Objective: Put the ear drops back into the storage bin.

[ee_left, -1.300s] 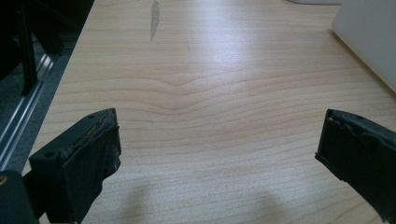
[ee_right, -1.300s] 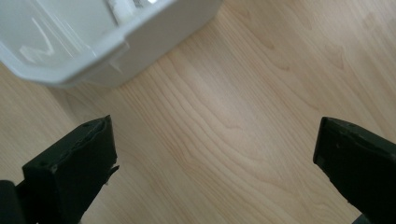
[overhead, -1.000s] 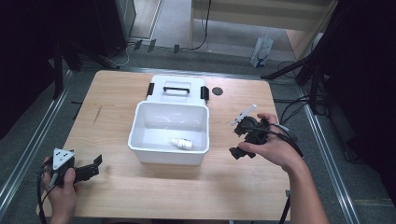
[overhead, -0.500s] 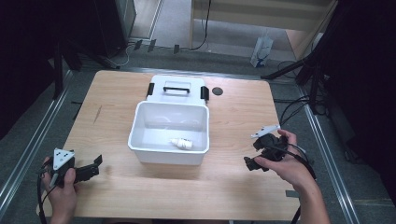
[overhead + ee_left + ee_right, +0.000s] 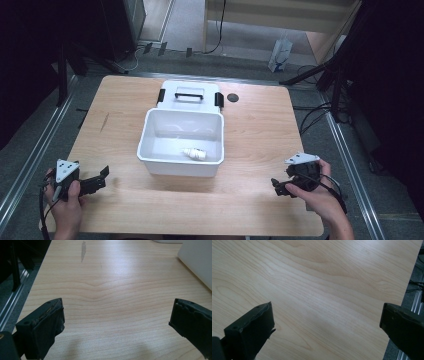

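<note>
My right claw (image 5: 278,187) gapes wide with nothing between its jaws, low over the bare wood near the front right corner of the surface (image 5: 260,215), to the right of the white bin (image 5: 150,150) and nearer me. A second ago it was right beside the bin's right wall, level with the bin; it has since come back toward me and out toward the right edge. My left claw (image 5: 102,176) has not moved: it is at the front left corner, left of the bin and nearer me, jaws spread wide and empty, pointing toward the bin.

The right gripper view (image 5: 324,322) gives me only wood grain between the jaws, with the surface's edge and floor rails past the right jaw. The left gripper view (image 5: 115,325) catches a slice of the bin's white wall (image 5: 197,262) at the upper right and a dark mark (image 5: 83,250) in the wood far ahead.

From the high view, a small white bottle (image 5: 195,154) lies on its side inside the bin, near the front wall. The bin's lid (image 5: 189,95), with black latches and handle, lies flat just behind the bin, and a dark round spot (image 5: 232,97) sits on the surface just right of the lid.
</note>
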A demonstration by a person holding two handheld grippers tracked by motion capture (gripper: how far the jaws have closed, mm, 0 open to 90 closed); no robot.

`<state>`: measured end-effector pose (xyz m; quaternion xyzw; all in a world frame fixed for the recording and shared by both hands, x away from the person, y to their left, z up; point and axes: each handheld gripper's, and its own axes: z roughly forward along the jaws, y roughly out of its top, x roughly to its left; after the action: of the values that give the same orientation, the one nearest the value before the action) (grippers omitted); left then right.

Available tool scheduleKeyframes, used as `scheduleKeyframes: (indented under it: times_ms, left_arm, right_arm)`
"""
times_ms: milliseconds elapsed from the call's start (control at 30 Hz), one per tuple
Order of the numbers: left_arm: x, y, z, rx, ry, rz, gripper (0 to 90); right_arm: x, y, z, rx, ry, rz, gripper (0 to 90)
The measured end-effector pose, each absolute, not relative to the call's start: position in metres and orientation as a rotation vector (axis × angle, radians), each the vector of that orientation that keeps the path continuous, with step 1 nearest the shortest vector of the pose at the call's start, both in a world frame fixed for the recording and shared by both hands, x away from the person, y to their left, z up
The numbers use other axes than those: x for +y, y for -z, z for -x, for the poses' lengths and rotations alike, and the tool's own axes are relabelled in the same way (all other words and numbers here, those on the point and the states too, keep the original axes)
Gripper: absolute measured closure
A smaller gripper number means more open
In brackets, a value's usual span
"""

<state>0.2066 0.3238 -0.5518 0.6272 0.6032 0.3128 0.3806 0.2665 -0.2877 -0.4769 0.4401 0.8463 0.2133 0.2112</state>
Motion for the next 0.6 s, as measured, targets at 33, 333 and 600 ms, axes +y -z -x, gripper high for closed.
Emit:
scheduleKeyframes:
  times_ms: [33, 333, 600]
  left_arm:
    - [0.324, 0.552, -0.207, 1.540, -0.798, -1.601, 0.2]
    - [0.324, 0.552, -0.206, 1.542, -0.803, -1.605, 0.2]
    - [0.325, 0.551, -0.206, 1.551, -0.803, -1.601, 0.2]
  right_arm:
    - [-0.288, 0.477, -0.267, 2.352, -0.593, -1.223, 0.0]
    - [-0.315, 0.507, -0.242, 2.260, -0.705, -1.289, 0.0]
    - [-0.338, 0.531, -0.223, 2.079, -0.899, -1.397, 0.0]
